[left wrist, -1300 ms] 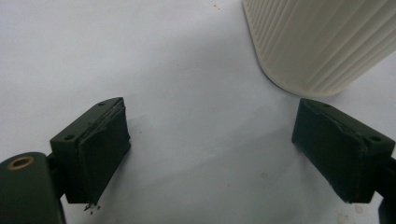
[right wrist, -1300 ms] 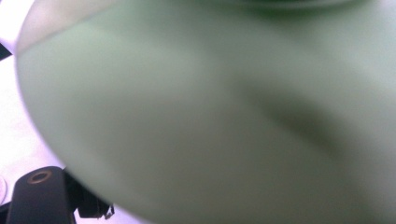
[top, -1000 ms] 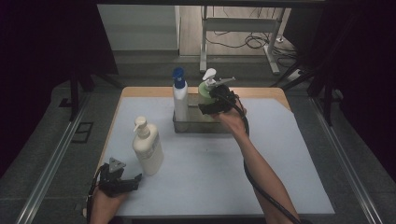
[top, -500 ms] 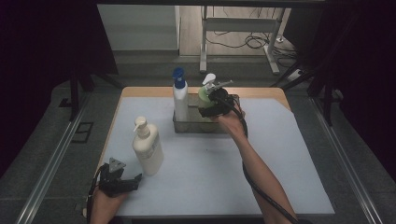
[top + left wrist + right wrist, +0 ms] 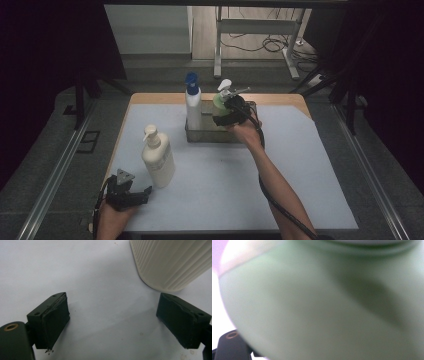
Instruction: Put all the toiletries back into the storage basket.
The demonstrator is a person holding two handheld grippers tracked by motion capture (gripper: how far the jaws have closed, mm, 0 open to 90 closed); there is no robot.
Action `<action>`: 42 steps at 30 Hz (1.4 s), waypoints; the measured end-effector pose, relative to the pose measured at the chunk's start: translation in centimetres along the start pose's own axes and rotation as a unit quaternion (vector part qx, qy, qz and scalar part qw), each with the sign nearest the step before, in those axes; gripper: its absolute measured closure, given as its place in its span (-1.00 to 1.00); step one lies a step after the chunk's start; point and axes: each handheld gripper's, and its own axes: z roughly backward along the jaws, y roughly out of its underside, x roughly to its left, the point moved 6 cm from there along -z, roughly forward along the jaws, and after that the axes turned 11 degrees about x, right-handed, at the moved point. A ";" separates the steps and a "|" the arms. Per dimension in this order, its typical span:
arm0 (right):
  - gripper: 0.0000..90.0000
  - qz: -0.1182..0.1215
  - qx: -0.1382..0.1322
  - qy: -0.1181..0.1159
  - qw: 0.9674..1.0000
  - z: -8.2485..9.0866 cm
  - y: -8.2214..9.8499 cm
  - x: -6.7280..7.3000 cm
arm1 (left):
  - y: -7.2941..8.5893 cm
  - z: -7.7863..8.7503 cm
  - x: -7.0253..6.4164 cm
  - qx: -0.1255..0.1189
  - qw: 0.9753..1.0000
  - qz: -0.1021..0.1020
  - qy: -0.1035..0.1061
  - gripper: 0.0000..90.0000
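A pale green spray bottle [image 5: 218,103] with a white trigger head stands in a clear rectangular basket [image 5: 210,135] at the back of the table. My right gripper [image 5: 226,113] is closed around its body. In the right gripper view the green bottle [image 5: 324,305] is pressed close against the camera. A white bottle with a blue cap [image 5: 193,106] stands upright at the basket's left end. My left gripper [image 5: 144,192] rests low at the front left with its jaws wide apart. In its own view, my left gripper [image 5: 113,320] has bare mat between its pads and the ribbed cream bottle [image 5: 170,262] just beyond.
A cream pump bottle [image 5: 158,160] stands upright on the white mat [image 5: 300,170], just behind and right of the left gripper. The wooden table edge [image 5: 280,97] runs behind the basket. A cable trails along the right forearm.
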 end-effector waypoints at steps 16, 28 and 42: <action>-0.77 0.018 -0.017 -0.004 1.000 0.4 0.4 -0.1 | 0.0 0.0 0.0 0.000 1.000 0.000 0.000 -0.76; -0.78 0.041 -0.014 -0.001 0.999 2.2 1.8 0.1 | 0.0 0.0 0.0 0.001 1.000 0.000 0.000 -0.76; -0.64 0.028 0.009 -0.013 0.999 3.6 4.1 -0.7 | 0.0 0.0 0.0 0.000 1.000 0.000 0.000 -0.76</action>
